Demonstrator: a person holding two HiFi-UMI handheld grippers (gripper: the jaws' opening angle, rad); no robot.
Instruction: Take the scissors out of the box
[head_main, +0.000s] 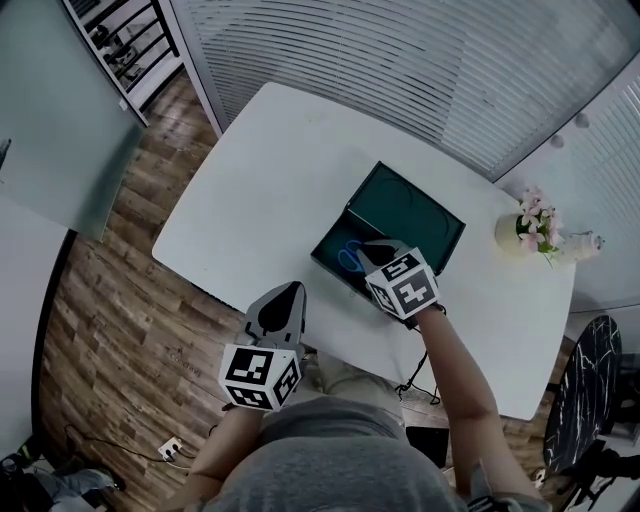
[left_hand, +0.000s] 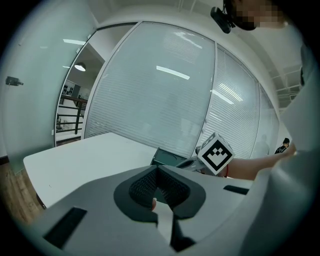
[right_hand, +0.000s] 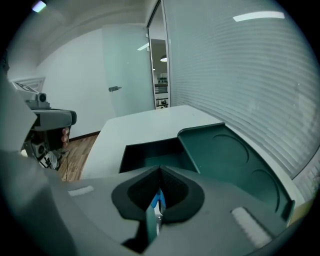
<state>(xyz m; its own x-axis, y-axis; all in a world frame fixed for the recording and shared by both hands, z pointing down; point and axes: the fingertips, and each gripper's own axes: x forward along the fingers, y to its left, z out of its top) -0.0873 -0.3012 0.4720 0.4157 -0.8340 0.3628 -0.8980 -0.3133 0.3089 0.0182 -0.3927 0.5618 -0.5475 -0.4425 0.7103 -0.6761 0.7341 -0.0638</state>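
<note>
Head view: blue-handled scissors lie in the open box's near-left corner, by the table's near edge. Right gripper, jaws pressed together, hangs just over them. Left gripper is closed and empty. The scissors are likely light, stiff and slick, so pinch a handle loop.

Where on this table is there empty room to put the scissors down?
The biggest bare patch is the white table left of the box, out to its rounded corner. There is a bare strip behind the open lid. It is crowded at the right, between the lid and the flower vase, and where the right gripper hangs over the box.
</note>
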